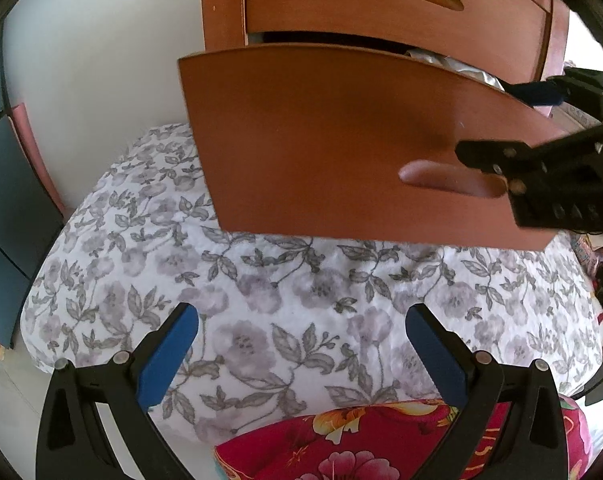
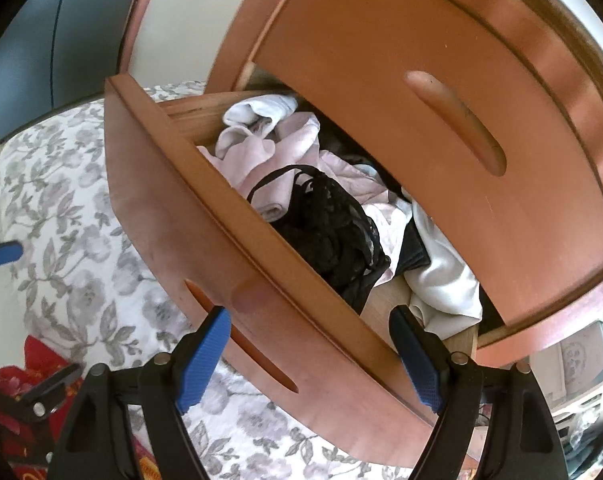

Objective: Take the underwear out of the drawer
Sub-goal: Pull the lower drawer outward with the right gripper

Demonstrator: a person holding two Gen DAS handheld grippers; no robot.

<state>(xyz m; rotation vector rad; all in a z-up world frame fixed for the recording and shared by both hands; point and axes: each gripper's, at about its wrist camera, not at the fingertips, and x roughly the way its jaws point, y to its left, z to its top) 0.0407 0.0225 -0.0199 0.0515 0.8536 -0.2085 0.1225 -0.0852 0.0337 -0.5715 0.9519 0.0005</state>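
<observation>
Over the flowered bedspread [image 1: 261, 300], holding the left gripper [image 1: 301, 316] low, blue pads wide apart, nothing between them, touching nothing. Just below it, a fold of red floral cloth [image 1: 361, 440]. Ahead, facing a wooden chest with the lower drawer [image 2: 189, 216] pulled out above the bed and the upper drawer [image 2: 421, 80] shut. On the right, holding the right gripper [image 2: 309, 314] at the open drawer's near end, jaws also spread wide and gripping nothing, one pad outside the front panel, the other over the inside; cannot tell whether either pad touches the wood. From the left wrist view, seeing that tool's black frame in front of the drawer's long handle [image 1: 449, 182]. Inside the drawer, lying on top near the front panel in a loose heap: black lace underwear [image 2: 329, 232], one thin strap looped up over pale pink garments [image 2: 261, 152]. Behind those, toward the back, rolled white socks [image 2: 261, 114]. Beside the lace on the right, crumpled white cloth [image 2: 441, 280] with something dark tucked partly under it. Not yet touched by either tool, the lace piece.
</observation>
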